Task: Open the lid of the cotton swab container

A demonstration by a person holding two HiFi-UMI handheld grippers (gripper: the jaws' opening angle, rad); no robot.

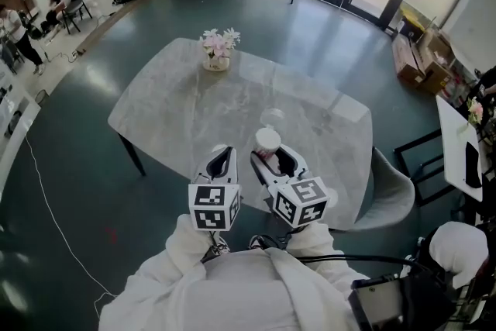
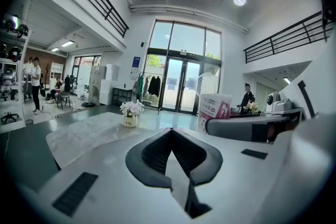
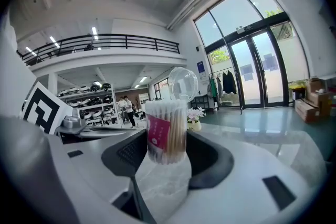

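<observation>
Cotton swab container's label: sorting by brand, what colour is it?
The label is pinkish red; the right gripper view shows it best.

nothing here can really be read. the cotton swab container (image 3: 167, 131) wears a pink label (image 3: 156, 132) with small pale print, too blurred to make out in either gripper view. the little flower vase (image 2: 129, 122) has a dark mark like a word, too tiny to tell. a blue sign (image 2: 136, 62) hangs beside the glass doors (image 2: 178, 86), its writing illegible. the left cube (image 1: 214, 207) and right cube (image 1: 301, 202) carry only black-and-white square patterns.
</observation>
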